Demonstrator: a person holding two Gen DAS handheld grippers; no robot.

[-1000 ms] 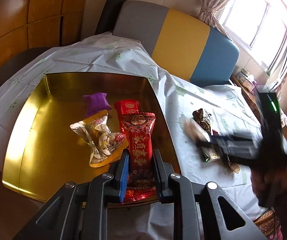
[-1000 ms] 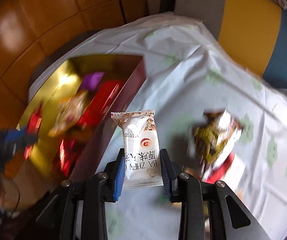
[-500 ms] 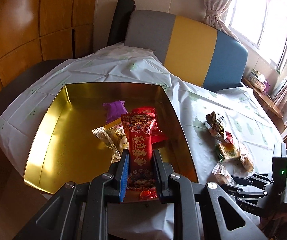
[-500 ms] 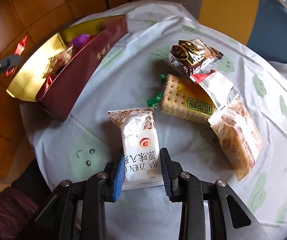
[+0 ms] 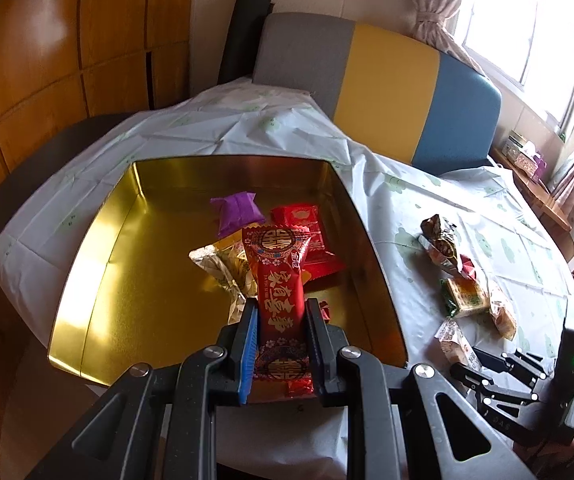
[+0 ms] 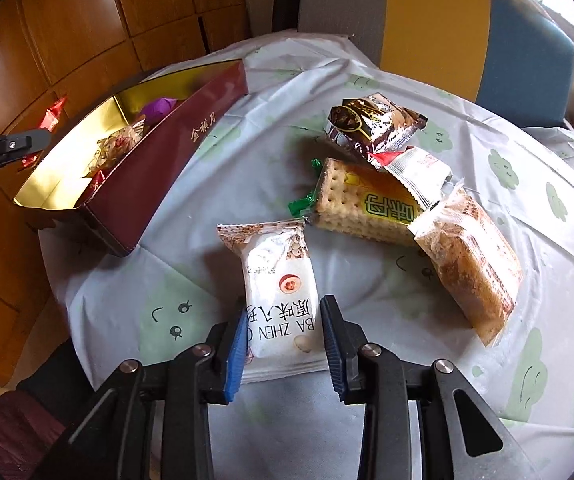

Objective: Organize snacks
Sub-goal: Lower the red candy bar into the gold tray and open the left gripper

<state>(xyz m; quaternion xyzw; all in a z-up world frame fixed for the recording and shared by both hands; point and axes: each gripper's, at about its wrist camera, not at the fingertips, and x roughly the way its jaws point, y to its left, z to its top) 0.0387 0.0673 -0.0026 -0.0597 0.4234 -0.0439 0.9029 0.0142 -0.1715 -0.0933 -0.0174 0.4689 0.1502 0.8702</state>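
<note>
My left gripper (image 5: 279,312) is shut on a long red snack packet (image 5: 279,280) and holds it over the near edge of the gold-lined box (image 5: 99,280). The box holds a purple packet (image 5: 237,210), a red packet (image 5: 307,232) and a clear nut packet (image 5: 223,268). My right gripper (image 6: 283,320) is shut on a white snack packet (image 6: 279,292) above the tablecloth, to the right of the box (image 6: 159,164). A cracker pack (image 6: 359,204), a brown packet (image 6: 371,120) and a cake bar (image 6: 471,260) lie on the table ahead.
The round table has a white patterned cloth (image 6: 247,160). A grey, yellow and blue chair back (image 5: 383,88) stands behind it. Wooden wall panels (image 5: 67,40) are at the left and a window (image 5: 527,32) at the right.
The right gripper has drawn back from the box toward the near right of the table with the white packet. The left gripper has pulled back slightly, still holding the red packet.
</note>
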